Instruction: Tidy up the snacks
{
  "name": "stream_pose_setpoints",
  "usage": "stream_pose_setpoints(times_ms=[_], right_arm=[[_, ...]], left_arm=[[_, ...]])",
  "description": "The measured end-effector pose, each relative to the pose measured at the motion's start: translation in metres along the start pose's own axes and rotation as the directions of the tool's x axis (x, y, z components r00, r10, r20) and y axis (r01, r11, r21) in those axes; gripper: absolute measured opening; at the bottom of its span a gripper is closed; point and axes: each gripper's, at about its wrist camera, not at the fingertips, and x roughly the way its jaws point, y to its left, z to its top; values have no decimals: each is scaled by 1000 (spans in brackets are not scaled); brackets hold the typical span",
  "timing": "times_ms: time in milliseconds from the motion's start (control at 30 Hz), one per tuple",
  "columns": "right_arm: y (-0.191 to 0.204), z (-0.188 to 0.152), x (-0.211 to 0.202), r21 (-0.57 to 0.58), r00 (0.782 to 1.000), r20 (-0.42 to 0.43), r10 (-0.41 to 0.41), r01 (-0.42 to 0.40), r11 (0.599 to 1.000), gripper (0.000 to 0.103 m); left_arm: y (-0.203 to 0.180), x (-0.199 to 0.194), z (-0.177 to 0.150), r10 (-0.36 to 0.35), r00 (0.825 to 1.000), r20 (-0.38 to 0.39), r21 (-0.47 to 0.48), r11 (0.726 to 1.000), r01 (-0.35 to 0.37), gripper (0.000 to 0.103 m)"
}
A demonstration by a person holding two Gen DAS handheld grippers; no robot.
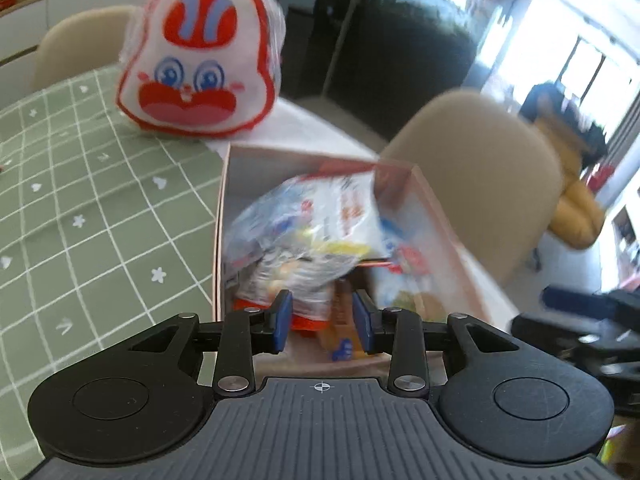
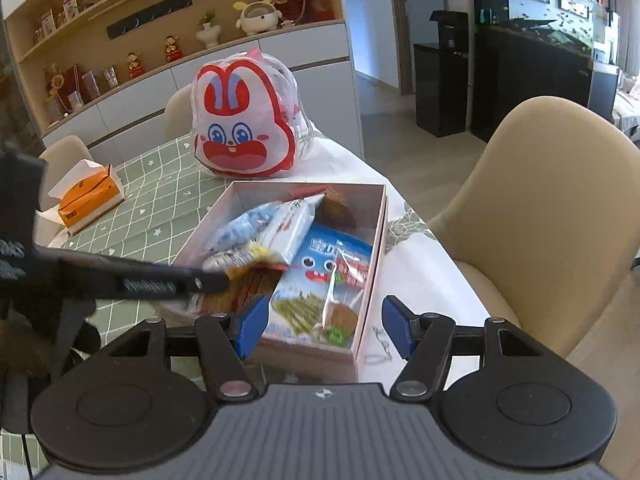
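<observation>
The left gripper point(image 1: 322, 320) is partly open over snacks point(image 1: 304, 232) in the box point(image 2: 376, 240), nothing pinched, and the right gripper point(image 2: 324, 326) is open and empty above it.

Left gripper point(image 1: 322, 322) jaws narrow – right gripper point(image 2: 324, 326) jaws apart, empty

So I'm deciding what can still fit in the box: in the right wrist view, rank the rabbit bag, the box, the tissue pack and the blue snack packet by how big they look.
1. Box, largest, though nearest the camera.
2. Rabbit bag.
3. Blue snack packet, partly covered.
4. Tissue pack; close to the packet, so unsure.
</observation>
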Motion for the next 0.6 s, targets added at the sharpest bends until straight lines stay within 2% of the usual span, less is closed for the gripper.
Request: stream_pose_setpoints(times_ms=[133, 233, 333, 367, 400, 500, 600], right_arm=[[11, -12, -27, -19, 998, 50, 29, -28, 999, 64], [20, -22, -51, -17, 996, 74, 54, -53, 998, 64], [31, -35, -72, -19, 996, 50, 78, -77, 997, 64], [35, -41, -79, -19, 997, 39, 63, -63, 998, 64], [39, -46, -85, -15, 998, 39, 56, -55, 998, 64], [47, -61, -106, 29, 998, 41, 37, -39, 999, 64], [55, -73, -123, 34, 998, 42, 36, -37, 999, 64]], left_arm=[[-22, -63, -31, 24, 991, 132, -31, 999, -20, 37], [-47, -105, -61, 81, 975, 208, -20, 997, -79, 37], [-64, -136, -83, 102, 964, 244, 1, 994, -106, 33], [-67, -143, -89, 98, 963, 249, 12, 994, -105, 22], [-72, -151, -96, 96, 963, 250, 33, 994, -108, 17], [-81, -167, -108, 106, 964, 245, 62, 990, -125, 17], [-90, -185, -121, 148, 947, 285, 67, 983, -174, 17]])
